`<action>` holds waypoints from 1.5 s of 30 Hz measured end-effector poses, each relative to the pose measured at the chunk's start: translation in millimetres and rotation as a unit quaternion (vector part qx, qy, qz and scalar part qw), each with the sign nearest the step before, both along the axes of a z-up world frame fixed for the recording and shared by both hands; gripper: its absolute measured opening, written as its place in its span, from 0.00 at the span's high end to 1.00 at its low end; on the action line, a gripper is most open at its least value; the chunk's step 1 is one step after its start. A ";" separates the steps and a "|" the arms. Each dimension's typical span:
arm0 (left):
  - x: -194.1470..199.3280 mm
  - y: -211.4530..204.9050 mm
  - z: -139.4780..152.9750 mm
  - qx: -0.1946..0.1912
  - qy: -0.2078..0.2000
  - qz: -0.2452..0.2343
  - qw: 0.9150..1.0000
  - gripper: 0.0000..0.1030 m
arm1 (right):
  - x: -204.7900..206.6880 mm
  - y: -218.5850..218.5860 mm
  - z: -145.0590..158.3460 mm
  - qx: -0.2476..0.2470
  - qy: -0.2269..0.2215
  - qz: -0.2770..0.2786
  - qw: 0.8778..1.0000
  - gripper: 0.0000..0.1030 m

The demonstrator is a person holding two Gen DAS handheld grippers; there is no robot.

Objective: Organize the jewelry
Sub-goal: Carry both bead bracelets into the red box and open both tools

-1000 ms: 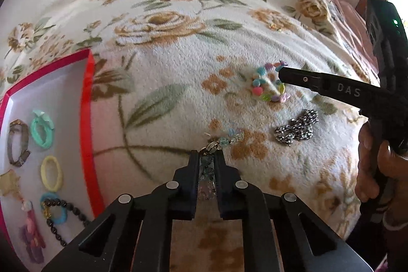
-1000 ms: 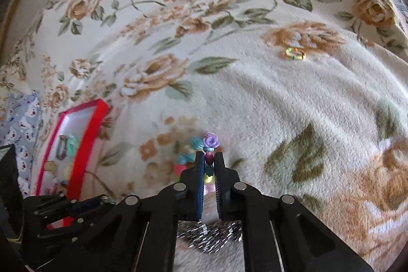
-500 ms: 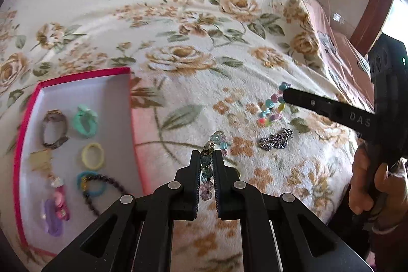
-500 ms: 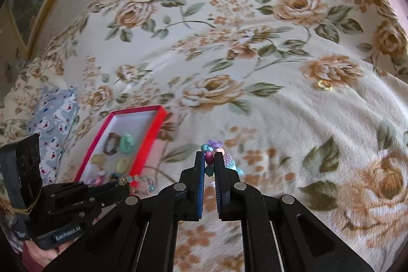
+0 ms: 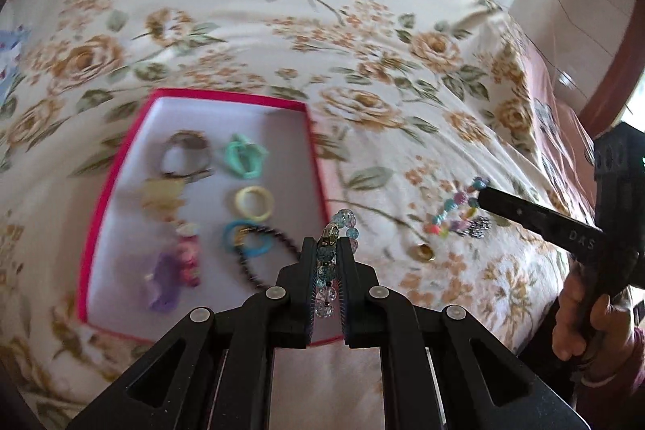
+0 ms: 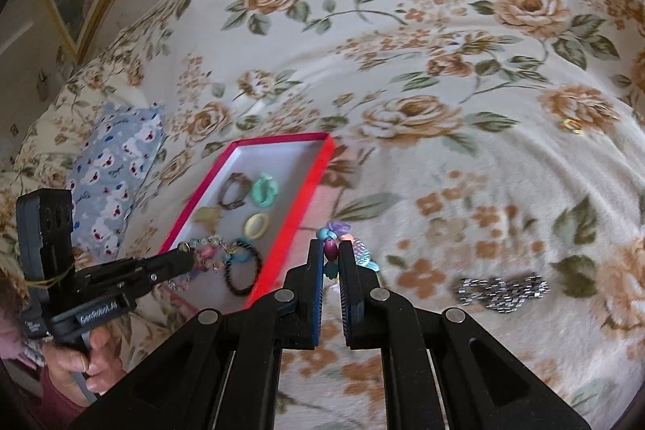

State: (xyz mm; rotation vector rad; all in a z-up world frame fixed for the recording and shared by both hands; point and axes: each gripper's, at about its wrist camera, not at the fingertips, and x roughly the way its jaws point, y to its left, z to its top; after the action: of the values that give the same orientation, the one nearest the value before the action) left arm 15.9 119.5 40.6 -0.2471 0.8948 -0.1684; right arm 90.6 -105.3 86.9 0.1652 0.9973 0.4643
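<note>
My left gripper point(image 5: 326, 248) is shut on a clear and blue bead bracelet point(image 5: 330, 260) and holds it in the air over the near right edge of the red-rimmed white tray point(image 5: 314, 156). It also shows in the right wrist view point(image 6: 183, 260) over the tray point(image 6: 310, 184). My right gripper point(image 6: 331, 248) is shut on a pastel bead bracelet point(image 6: 342, 244), lifted above the bed right of the tray; the left wrist view shows it point(image 5: 481, 196) with the bracelet point(image 5: 451, 212) hanging. The tray holds several rings, hair ties and a dark bead bracelet point(image 5: 262, 256).
A silver chain bracelet point(image 6: 504, 291) lies on the floral bedspread to the right. A gold ring point(image 5: 422, 252) lies near the tray, another ring point(image 6: 572, 125) farther back. A blue patterned pillow point(image 6: 117, 176) lies left of the tray.
Both grippers rose from the bedspread with their bracelets. My left gripper swung left over the tray's edge. The right gripper lifted and shifted toward the tray.
</note>
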 end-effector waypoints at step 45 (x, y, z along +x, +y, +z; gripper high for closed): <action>-0.2 107.2 -52.8 -0.019 0.079 0.108 0.991 0.92 | 0.4 145.8 -79.2 -0.005 0.094 0.131 0.987 0.93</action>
State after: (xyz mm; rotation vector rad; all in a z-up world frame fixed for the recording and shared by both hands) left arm 15.6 226.8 -12.2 -0.3956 1.0163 0.0362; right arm 91.1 40.5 7.6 0.0688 1.2124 0.6939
